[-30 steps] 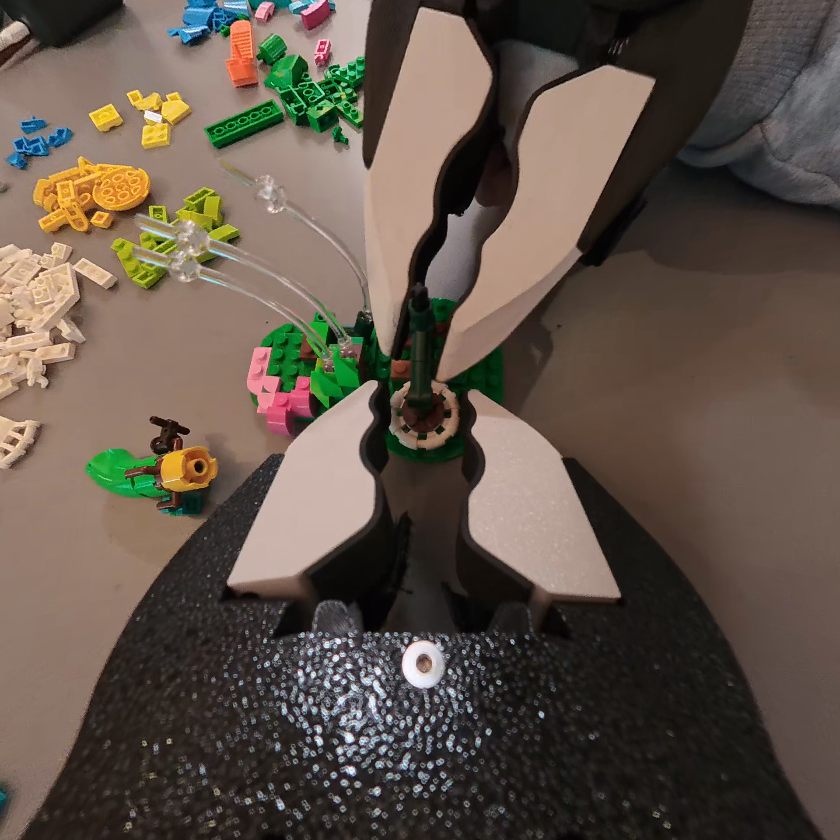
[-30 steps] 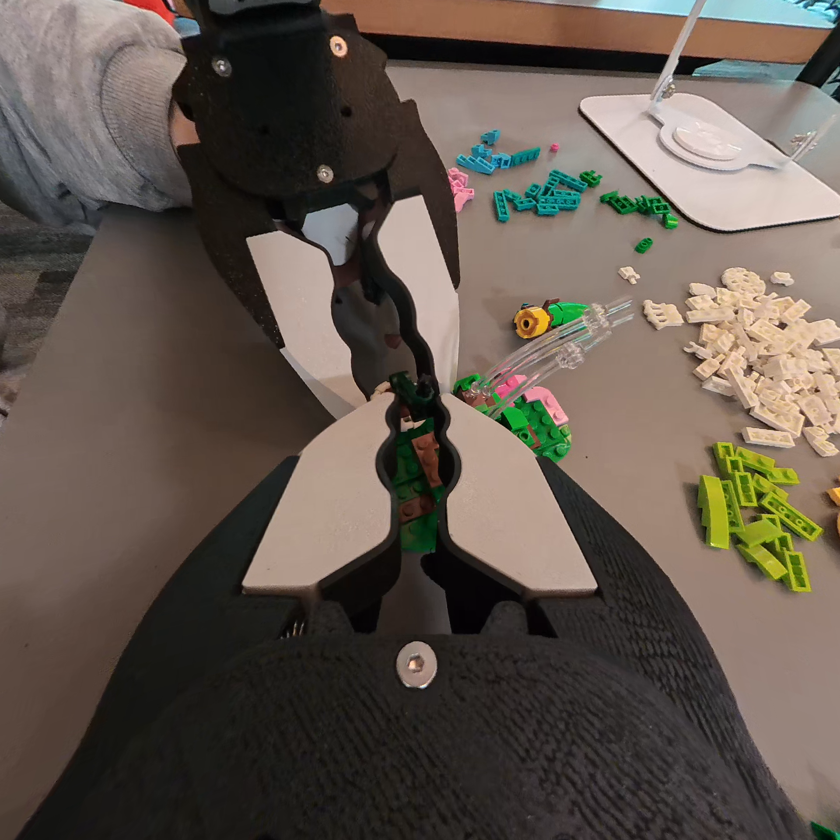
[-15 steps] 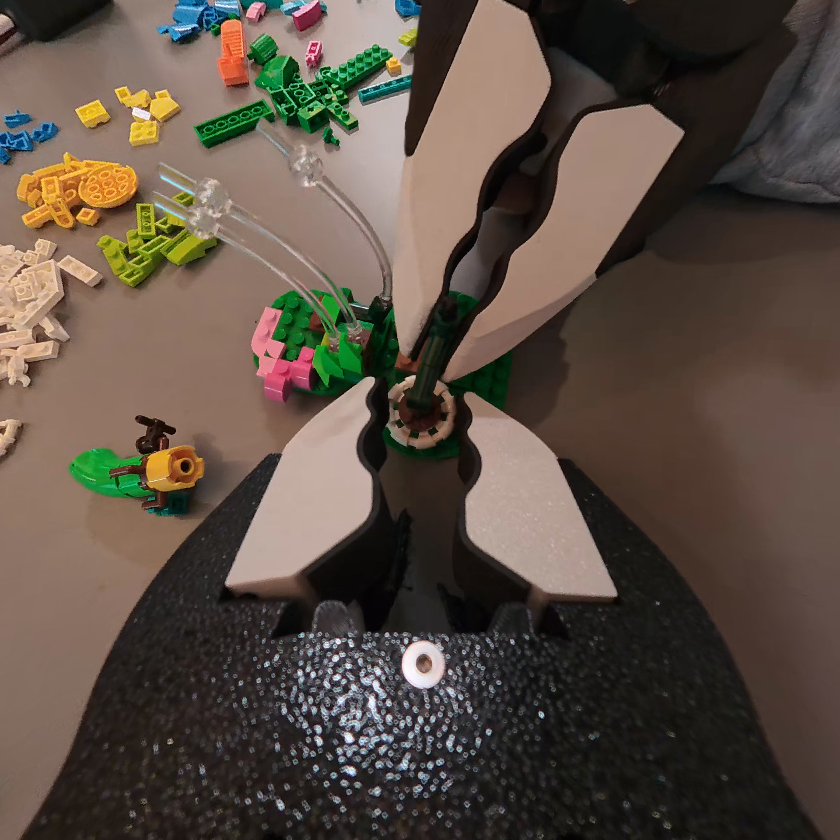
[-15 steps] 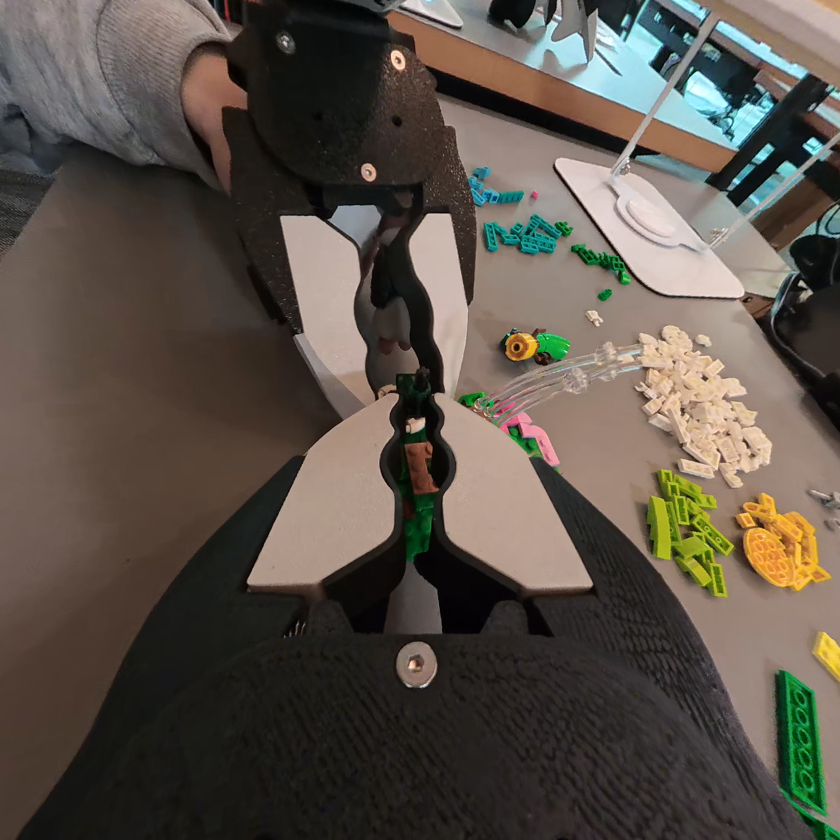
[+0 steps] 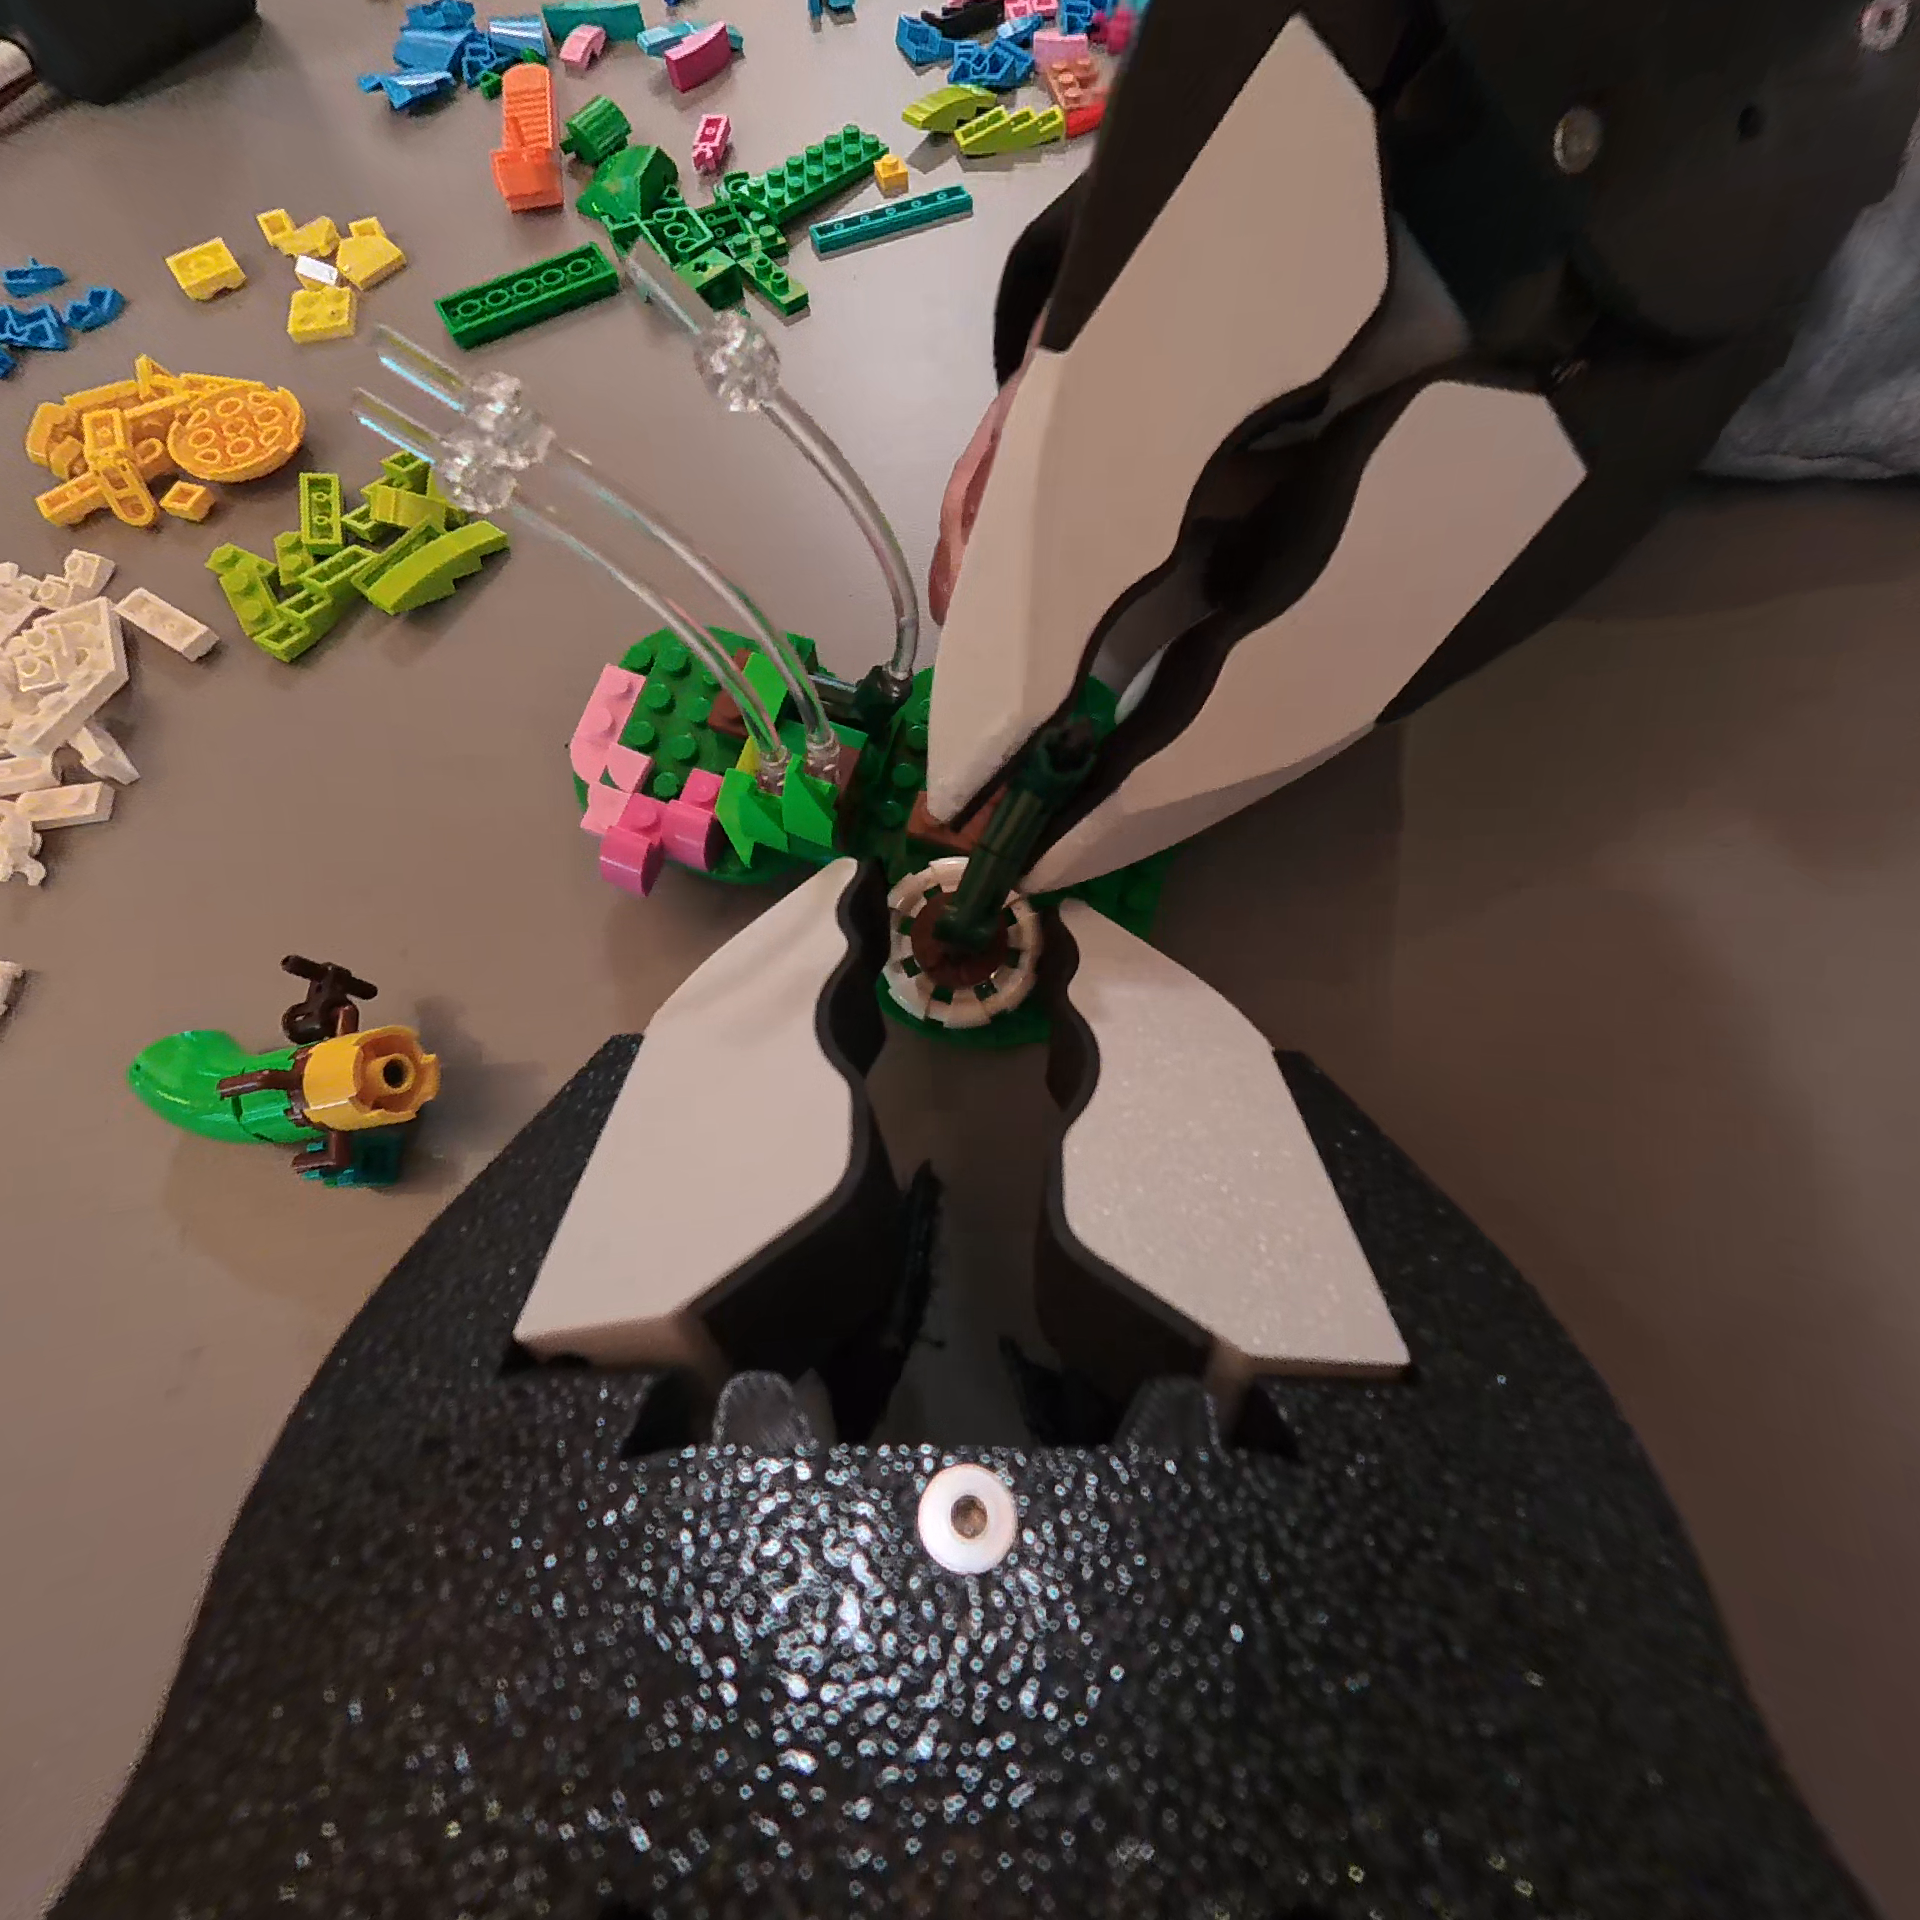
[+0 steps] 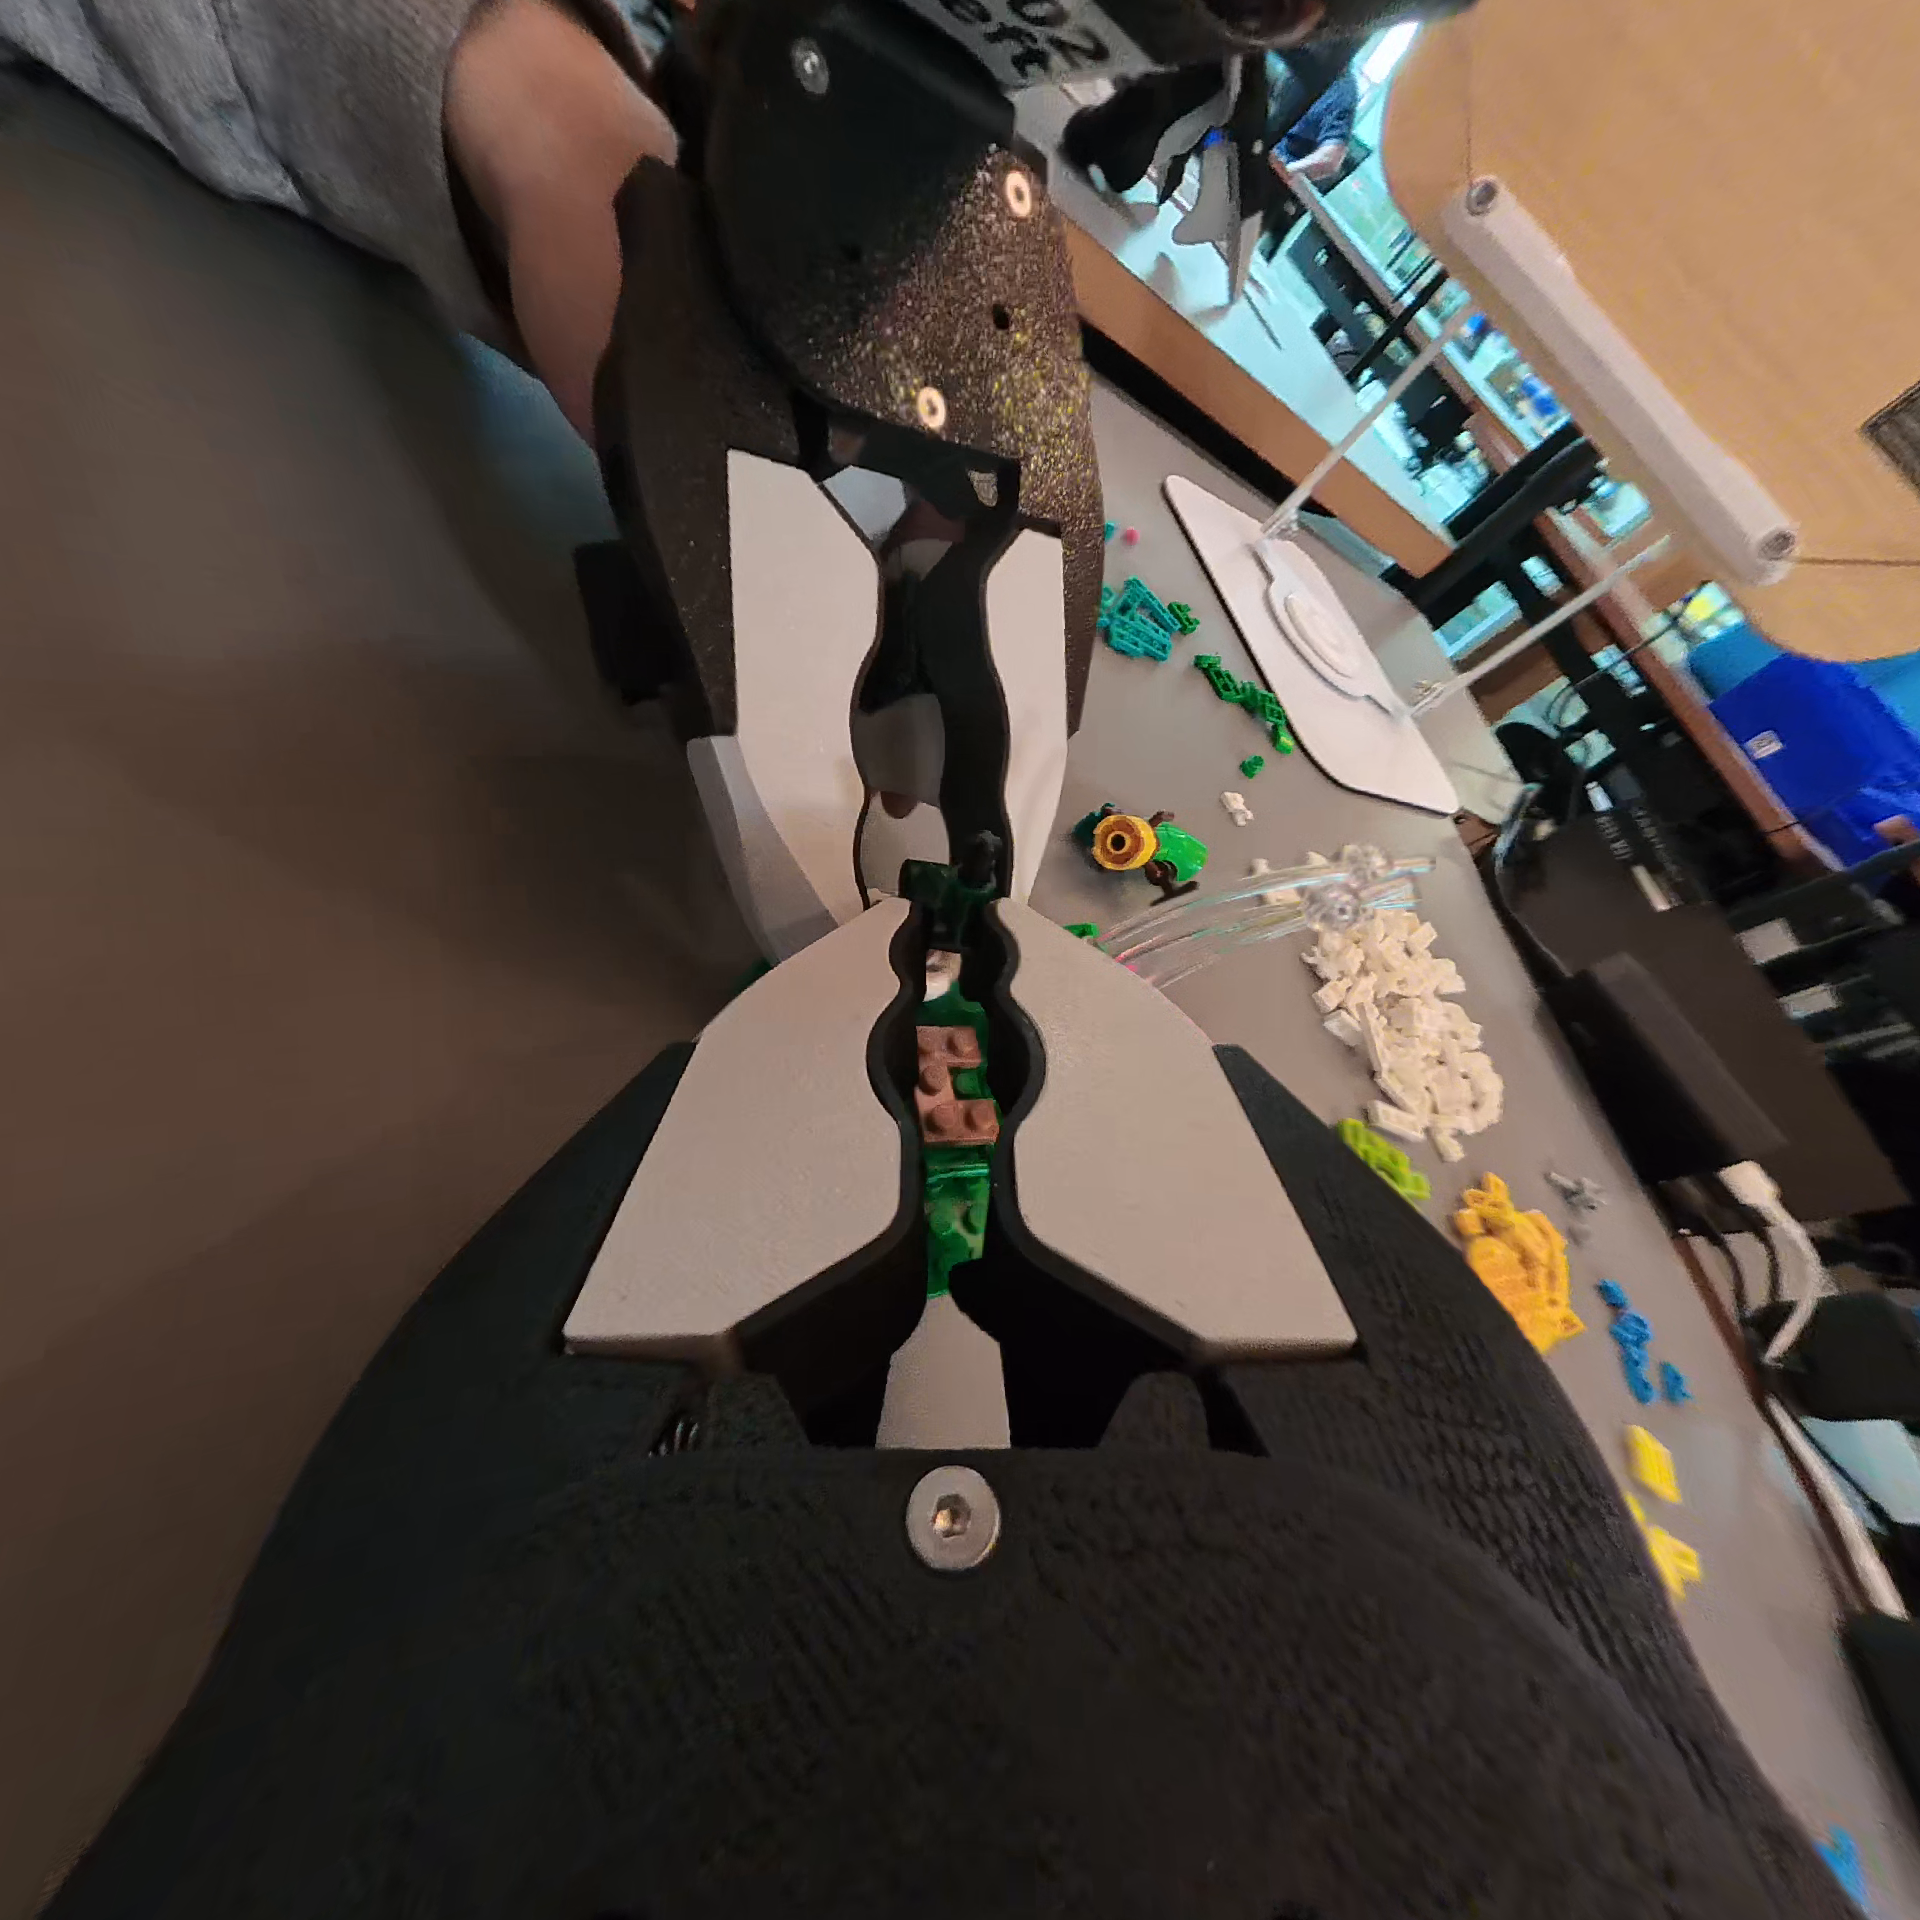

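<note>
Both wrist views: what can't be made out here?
- Green base: its far half is hidden behind the right claw in the left wrist view.
- Stem: its foot is hidden by the right claw's fingers in the right wrist view.
- Yellow bricks: motion-blurred near the right edge of the right wrist view.

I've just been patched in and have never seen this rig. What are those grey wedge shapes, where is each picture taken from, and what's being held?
The grey wedges are fingers of two hand-held grippers; each carries a camera looking along its own fingers. In the left wrist view, the left gripper stands around a white ring on a green brick model; whether its pads press the ring is unclear. The right gripper, opposite, is shut on a dark green stem rising from the ring. The right wrist view shows the same from the other side. Loose bricks and clear tubes lie around on the grey table.
</note>
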{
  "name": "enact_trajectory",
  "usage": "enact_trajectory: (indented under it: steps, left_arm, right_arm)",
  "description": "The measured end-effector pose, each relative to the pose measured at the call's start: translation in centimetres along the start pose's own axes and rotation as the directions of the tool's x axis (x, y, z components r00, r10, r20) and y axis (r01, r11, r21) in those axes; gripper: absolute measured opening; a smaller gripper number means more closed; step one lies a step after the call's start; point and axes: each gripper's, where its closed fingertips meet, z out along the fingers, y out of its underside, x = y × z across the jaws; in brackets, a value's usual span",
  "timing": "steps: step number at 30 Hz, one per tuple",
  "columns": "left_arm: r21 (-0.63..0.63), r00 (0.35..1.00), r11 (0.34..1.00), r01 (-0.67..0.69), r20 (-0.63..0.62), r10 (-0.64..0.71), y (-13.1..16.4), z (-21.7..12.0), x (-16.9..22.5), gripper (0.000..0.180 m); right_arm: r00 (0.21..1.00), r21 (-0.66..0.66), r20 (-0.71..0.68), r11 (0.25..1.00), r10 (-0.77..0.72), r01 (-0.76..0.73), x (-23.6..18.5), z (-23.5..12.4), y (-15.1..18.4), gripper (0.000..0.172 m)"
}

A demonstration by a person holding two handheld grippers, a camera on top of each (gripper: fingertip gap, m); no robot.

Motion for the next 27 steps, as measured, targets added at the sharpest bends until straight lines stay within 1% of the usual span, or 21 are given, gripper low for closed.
enact_trajectory:
  steps: [3,6,7,8,9,10,11,12,13,15,16,17,19,20,21,24,25,26,27]
  left_arm:
    - [-0.006,1.0,1.0,0.003,0.002,-0.003,0.1,0.0,0.0,0.028]
    - [-0.023,1.0,1.0,0.003,-0.008,-0.003,0.3,0.2,0.1,0.029]
    - [-0.023,1.0,1.0,0.004,-0.006,-0.004,0.3,0.2,0.1,0.029]
    - [-0.024,1.0,1.0,0.003,-0.004,-0.003,0.3,0.2,0.1,0.029]
    - [-0.024,1.0,1.0,0.002,-0.002,-0.002,0.3,0.2,0.1,0.029]
    - [-0.024,1.0,1.0,-0.001,0.001,0.001,0.3,0.2,0.1,0.03]
    - [-0.025,1.0,1.0,-0.002,0.002,0.002,0.3,0.2,0.1,0.03]
    - [-0.025,1.0,1.0,-0.002,0.002,0.002,0.3,0.2,0.1,0.03]
    - [-0.025,1.0,1.0,-0.001,0.001,0.001,0.3,0.2,0.1,0.03]
    - [-0.025,1.0,1.0,-0.003,0.002,0.003,0.3,0.2,0.0,0.029]
    - [-0.025,1.0,1.0,-0.005,0.003,0.005,0.3,0.2,0.0,0.029]
    - [-0.025,1.0,1.0,-0.006,0.003,0.006,0.3,0.2,0.0,0.029]
    - [-0.026,1.0,1.0,-0.005,0.002,0.005,0.3,0.2,0.0,0.029]
    - [-0.026,1.0,1.0,-0.005,0.001,0.005,0.3,0.2,0.0,0.029]
    - [-0.026,1.0,1.0,-0.005,0.002,0.005,0.3,0.3,0.0,0.029]
    - [-0.026,1.0,1.0,-0.009,0.003,0.009,0.2,0.3,0.0,0.029]
    - [-0.027,1.0,1.0,-0.008,0.002,0.008,0.3,0.3,0.0,0.029]
    - [-0.027,1.0,1.0,-0.005,0.0,0.005,0.3,0.3,0.0,0.029]
    - [-0.027,1.0,1.0,-0.003,-0.001,0.002,0.3,0.3,0.0,0.029]
  right_arm:
    - [0.996,-0.008,-0.048,0.997,-0.074,0.073,0.2,0.0,0.2,0.01]
    - [0.999,-0.025,-0.015,0.999,-0.03,0.029,0.5,-0.2,0.8,0.014]
    - [1.0,-0.006,-0.011,1.0,-0.014,0.014,0.6,-0.5,0.6,0.015]
    - [1.0,0.042,-0.011,0.999,0.01,-0.01,0.8,-1.0,0.1,0.015]
    - [0.998,0.105,-0.011,0.993,0.064,-0.062,1.2,-1.8,-0.7,0.015]
    - [0.99,0.152,-0.007,0.978,0.144,-0.141,1.8,-2.6,-1.1,0.014]
    - [0.973,0.17,-0.018,0.959,0.232,-0.226,2.7,-3.2,-1.0,0.015]
    - [0.949,0.165,-0.035,0.939,0.312,-0.303,3.7,-3.5,-0.4,0.017]
    - [0.923,0.142,-0.027,0.915,0.385,-0.377,4.2,-3.5,0.3,0.023]
    - [0.862,0.094,0.041,0.857,0.505,-0.506,4.3,-2.8,0.9,0.03]
    - [0.837,0.074,0.073,0.834,0.543,-0.547,4.2,-2.4,0.9,0.03]
    - [0.818,0.047,0.091,0.818,0.568,-0.573,4.0,-1.9,1.0,0.028]
    - [0.819,-0.014,0.093,0.823,0.567,-0.568,3.7,-0.9,1.6,0.024]
    - [0.825,-0.044,0.095,0.83,0.558,-0.556,3.5,-0.5,1.8,0.017]
    - [0.828,-0.056,0.111,0.835,0.549,-0.547,3.2,-0.3,1.7,0.006]
    - [0.834,-0.018,0.096,0.839,0.543,-0.544,3.5,-0.3,1.3,0.002]
    - [0.825,0.067,0.061,0.823,0.561,-0.564,4.6,-0.6,0.7,0.002]
    - [0.792,0.157,0.062,0.777,0.608,-0.609,5.7,-1.2,0.0,0.002]
    - [0.753,0.196,0.068,0.731,0.655,-0.654,6.5,-1.7,0.1,0.002]
